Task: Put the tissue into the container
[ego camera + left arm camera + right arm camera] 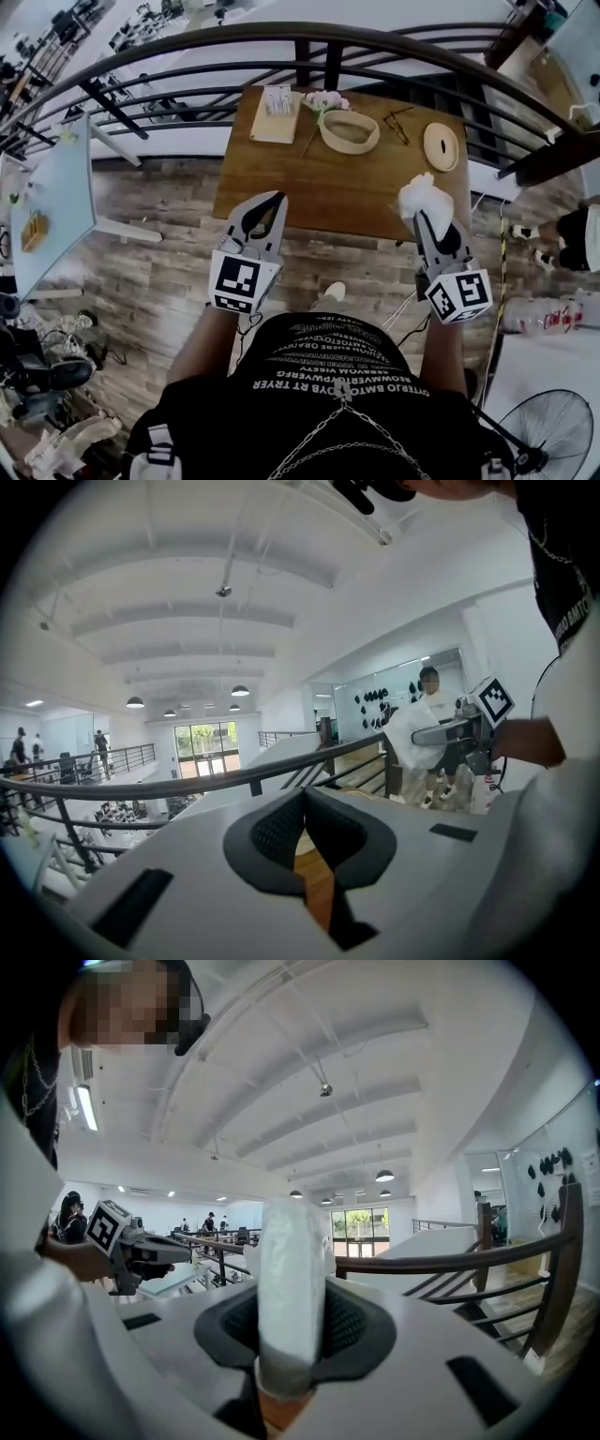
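Observation:
A crumpled white tissue (pixel 420 196) is pinched in my right gripper (pixel 425 218), held above the right front part of the wooden table (pixel 281 187). In the right gripper view the tissue (pixel 292 1279) stands upright between the pads, filling the gap of that gripper (pixel 292 1340). The oval wooden container (pixel 350 131) sits open at the back middle of the table, well ahead of both grippers. My left gripper (pixel 271 202) hovers over the table's front left edge. Its jaws (pixel 302 810) meet at the tips with nothing between them.
A round wooden lid (pixel 441 145) lies at the back right, with glasses (pixel 398 123) beside the container. A tissue holder on a board (pixel 276 112) and small flowers (pixel 326 98) stand at the back left. A dark metal railing (pixel 309 42) runs behind the table. A fan (pixel 548 436) stands at the lower right.

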{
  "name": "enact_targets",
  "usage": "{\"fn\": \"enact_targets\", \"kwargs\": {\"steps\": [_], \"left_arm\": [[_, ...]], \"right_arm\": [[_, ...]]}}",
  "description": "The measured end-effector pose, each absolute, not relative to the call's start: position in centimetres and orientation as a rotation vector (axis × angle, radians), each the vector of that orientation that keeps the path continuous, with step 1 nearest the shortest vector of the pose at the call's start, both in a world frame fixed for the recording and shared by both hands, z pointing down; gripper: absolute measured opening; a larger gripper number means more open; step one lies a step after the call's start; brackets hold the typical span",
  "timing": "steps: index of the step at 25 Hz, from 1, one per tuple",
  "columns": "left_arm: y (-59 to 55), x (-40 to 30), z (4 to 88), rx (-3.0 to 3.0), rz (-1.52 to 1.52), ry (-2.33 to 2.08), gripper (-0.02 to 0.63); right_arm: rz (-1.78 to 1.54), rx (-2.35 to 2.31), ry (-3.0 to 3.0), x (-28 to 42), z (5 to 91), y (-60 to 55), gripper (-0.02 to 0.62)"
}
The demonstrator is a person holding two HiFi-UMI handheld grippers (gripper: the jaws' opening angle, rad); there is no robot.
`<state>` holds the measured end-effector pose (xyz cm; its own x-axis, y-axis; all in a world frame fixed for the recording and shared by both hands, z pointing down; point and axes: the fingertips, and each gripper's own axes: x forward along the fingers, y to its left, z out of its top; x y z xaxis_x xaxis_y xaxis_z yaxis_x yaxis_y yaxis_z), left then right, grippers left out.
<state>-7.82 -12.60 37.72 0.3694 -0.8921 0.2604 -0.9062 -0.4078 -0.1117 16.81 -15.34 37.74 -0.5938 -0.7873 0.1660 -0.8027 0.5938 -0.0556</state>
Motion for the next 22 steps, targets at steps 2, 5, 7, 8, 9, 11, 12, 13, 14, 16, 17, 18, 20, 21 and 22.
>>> {"fn": "enact_targets", "kwargs": {"steps": [2,5,7,8,9,11,12,13,14,16,17,18,20,21,22], "left_arm": [[-13.8,-6.6,37.1,2.563,0.429,-1.694,0.025],[-15.4,-4.8,36.4,2.570,0.403,-1.696,0.025],[-16.1,-3.7,36.0,2.573,0.389,-1.706,0.025],[-16.5,-3.2,35.8,2.576,0.391,-1.711,0.025],[-16.7,-2.7,35.7,2.579,0.397,-1.713,0.025],[-17.1,-1.8,35.6,2.587,0.411,-1.710,0.025],[-17.3,-1.5,35.6,2.588,0.415,-1.711,0.025],[-17.4,-1.4,35.5,2.586,0.414,-1.713,0.025],[-17.7,-1.3,35.5,2.582,0.408,-1.716,0.025],[-18.2,-1.2,35.5,2.574,0.401,-1.723,0.025],[-18.5,-1.3,35.6,2.571,0.404,-1.725,0.025],[-18.8,-1.4,35.8,2.567,0.410,-1.728,0.025],[-19.3,-2.0,36.4,2.556,0.430,-1.733,0.025],[-19.6,-2.4,36.7,2.550,0.442,-1.735,0.025],[-20.0,-2.6,37.0,2.547,0.454,-1.735,0.024]], "right_arm": [[0.189,1.355,-2.700,18.3,37.6,-16.6,0.117],[0.184,1.352,-2.709,20.3,37.4,-18.1,0.117],[0.173,1.346,-2.715,21.3,37.2,-18.9,0.117],[0.171,1.348,-2.716,21.9,37.2,-19.3,0.117],[0.174,1.355,-2.718,22.4,37.2,-19.7,0.117],[0.187,1.371,-2.722,23.3,37.1,-20.3,0.117],[0.193,1.374,-2.725,23.5,37.2,-20.6,0.117],[0.200,1.372,-2.728,23.7,37.3,-20.7,0.117],[0.206,1.367,-2.731,23.8,37.4,-20.9,0.117],[0.217,1.358,-2.734,23.9,37.6,-21.4,0.117],[0.222,1.356,-2.733,23.8,37.8,-21.7,0.117],[0.227,1.355,-2.730,23.7,38.1,-22.0,0.117],[0.244,1.358,-2.722,23.2,38.7,-22.7,0.117],[0.253,1.361,-2.718,22.9,39.1,-22.9,0.117],[0.261,1.364,-2.713,22.7,39.5,-23.2,0.117]]}}
